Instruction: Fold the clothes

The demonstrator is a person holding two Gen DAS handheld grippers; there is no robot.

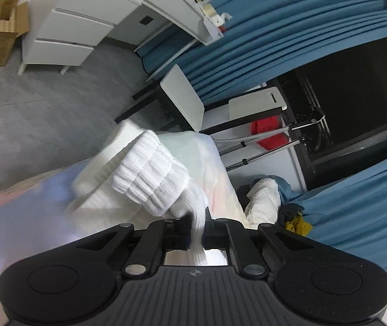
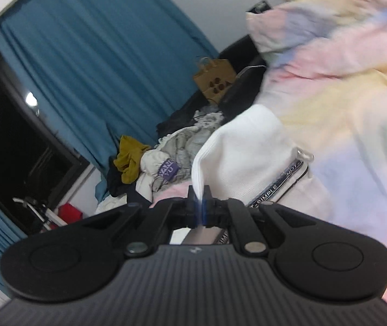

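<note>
Hanging between the two tools is a white garment (image 1: 149, 179), lifted off the bed; its ribbed cuff (image 1: 149, 174) bunches just ahead of the left tool (image 1: 197, 229). That tool's jaws are closed on a thin fold of the white knit, which runs down between the pads and shows again behind them. In the right wrist view the same white garment (image 2: 245, 157) shows a smoother panel with a black strip (image 2: 277, 187) bearing white lettering along its lower edge. The right tool (image 2: 200, 203) is likewise clamped tight on an edge of that cloth, the fabric pinched between the blue-edged pads.

Beneath and beyond the garment lies the bed, covered with a pastel sheet (image 2: 343, 87) in pink, yellow and blue; motion blur hides its finer detail. A heap of other clothes (image 2: 166, 157), including a mustard piece (image 2: 129, 160), sits near the bed's far side, with a brown paper bag (image 2: 215, 80) behind it.

Further out, blue curtains (image 1: 288, 27) frame a dark window (image 1: 356, 103). A white folding chair (image 1: 185, 100) stands on the grey floor (image 1: 30, 103). A white drawer unit (image 1: 68, 35) and an open cardboard box (image 1: 1, 27) stand at the far wall.
</note>
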